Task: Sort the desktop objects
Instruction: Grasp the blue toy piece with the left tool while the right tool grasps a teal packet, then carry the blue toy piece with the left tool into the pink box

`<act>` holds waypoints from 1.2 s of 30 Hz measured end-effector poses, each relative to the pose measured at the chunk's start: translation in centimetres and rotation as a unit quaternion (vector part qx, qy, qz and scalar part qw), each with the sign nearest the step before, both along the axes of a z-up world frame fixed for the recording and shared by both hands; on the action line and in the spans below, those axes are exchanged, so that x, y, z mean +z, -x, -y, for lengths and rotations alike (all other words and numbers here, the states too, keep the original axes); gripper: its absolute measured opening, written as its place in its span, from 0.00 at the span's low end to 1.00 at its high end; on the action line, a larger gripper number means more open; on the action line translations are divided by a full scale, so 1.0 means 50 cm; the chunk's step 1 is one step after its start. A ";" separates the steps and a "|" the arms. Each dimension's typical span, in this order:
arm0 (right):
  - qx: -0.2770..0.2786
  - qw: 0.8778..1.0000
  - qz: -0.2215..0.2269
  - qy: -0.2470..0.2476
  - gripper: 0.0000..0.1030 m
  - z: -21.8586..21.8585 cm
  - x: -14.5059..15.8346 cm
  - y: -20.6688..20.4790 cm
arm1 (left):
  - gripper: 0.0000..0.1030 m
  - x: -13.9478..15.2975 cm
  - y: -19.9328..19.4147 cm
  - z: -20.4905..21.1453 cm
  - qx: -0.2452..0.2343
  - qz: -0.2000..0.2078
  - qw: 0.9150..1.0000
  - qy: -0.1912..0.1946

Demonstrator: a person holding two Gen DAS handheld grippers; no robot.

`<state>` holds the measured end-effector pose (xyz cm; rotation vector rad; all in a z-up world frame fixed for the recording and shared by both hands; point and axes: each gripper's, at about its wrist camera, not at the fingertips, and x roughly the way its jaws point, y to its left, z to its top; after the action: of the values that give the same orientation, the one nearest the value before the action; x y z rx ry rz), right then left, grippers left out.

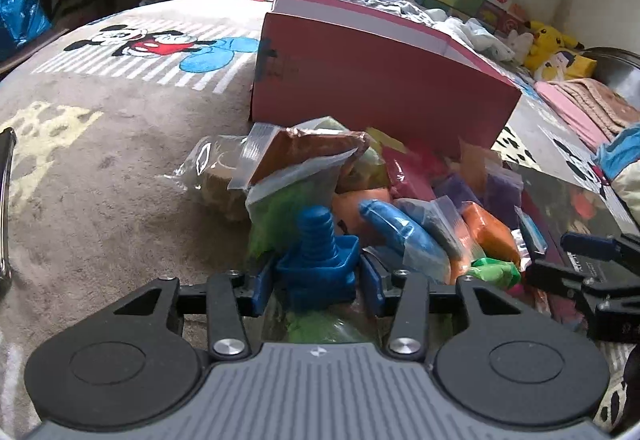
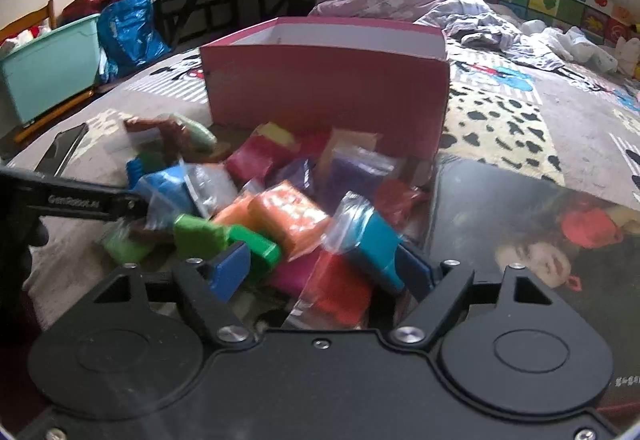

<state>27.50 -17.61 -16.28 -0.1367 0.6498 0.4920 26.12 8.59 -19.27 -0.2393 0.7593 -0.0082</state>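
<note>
Everything sits on a bed (image 1: 100, 168) covered by a grey cartoon-mouse blanket, and the pink box (image 1: 380, 80) standing open-topped on it serves as the landmark. Far to the left of the box a dark flat phone (image 2: 66, 152) lies on the blanket. Directly in front of the box spreads the pile of clay bags (image 2: 288, 200), small clear packets of modelling clay in brown, green, blue, orange, purple, pink and red, the rearmost ones touching the box's front wall. At the pile's left edge, in front of the box's left corner, the left gripper (image 1: 318, 280) has its jaws closed on a blue bolt-shaped toy (image 1: 320, 256), which stands upright between the blue pads with its threaded stem pointing up, just above a green clay bag (image 1: 288, 200). Further right, in front of the middle of the box, the right gripper (image 2: 320, 276) hangs over the near side of the pile with its jaws spread apart; a teal clay bag (image 2: 372, 244) and a red one (both blurred) lie in the gap, the teal bag close to the right pad, though whether it touches cannot be told. To the right of the pile, off the box's right corner, lies a glossy dark book (image 2: 540, 240) showing a printed face.
</note>
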 end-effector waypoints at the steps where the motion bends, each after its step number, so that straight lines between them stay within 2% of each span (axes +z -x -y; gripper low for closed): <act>1: -0.002 1.000 0.001 0.000 0.79 0.000 -0.001 -0.005 | 0.43 -0.001 0.000 0.001 0.000 0.000 1.000 -0.001; 3: -0.005 1.000 0.001 0.001 0.78 0.001 -0.004 -0.016 | 0.43 0.000 0.001 0.003 -0.004 0.003 1.000 -0.005; 4: -0.006 1.000 0.000 0.002 0.76 0.002 -0.006 -0.021 | 0.38 0.001 0.003 0.004 -0.005 0.005 1.000 -0.009; 6: -0.004 1.000 -0.004 0.003 0.68 0.002 -0.012 -0.030 | 0.36 0.003 0.007 0.005 -0.008 0.009 1.000 -0.015; 15: 0.006 1.000 -0.001 0.020 0.61 -0.002 -0.026 -0.035 | 0.36 0.034 0.030 0.010 -0.012 0.026 0.999 -0.030; 25: -0.014 1.000 0.010 0.004 0.48 0.015 -0.021 -0.038 | 0.36 0.073 0.056 0.018 -0.019 0.041 0.998 -0.035; 29: -0.024 1.000 0.017 0.009 0.34 0.019 -0.019 -0.037 | 0.36 0.094 0.064 0.023 -0.024 0.048 0.998 -0.037; 36: -0.035 0.999 0.025 0.005 0.29 0.030 -0.019 -0.036 | 0.36 0.126 0.059 0.025 -0.030 0.064 0.997 -0.035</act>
<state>29.30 -19.12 -17.23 -0.1349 0.6069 0.4174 23.17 7.35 -12.96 -0.1481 0.6382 -0.0532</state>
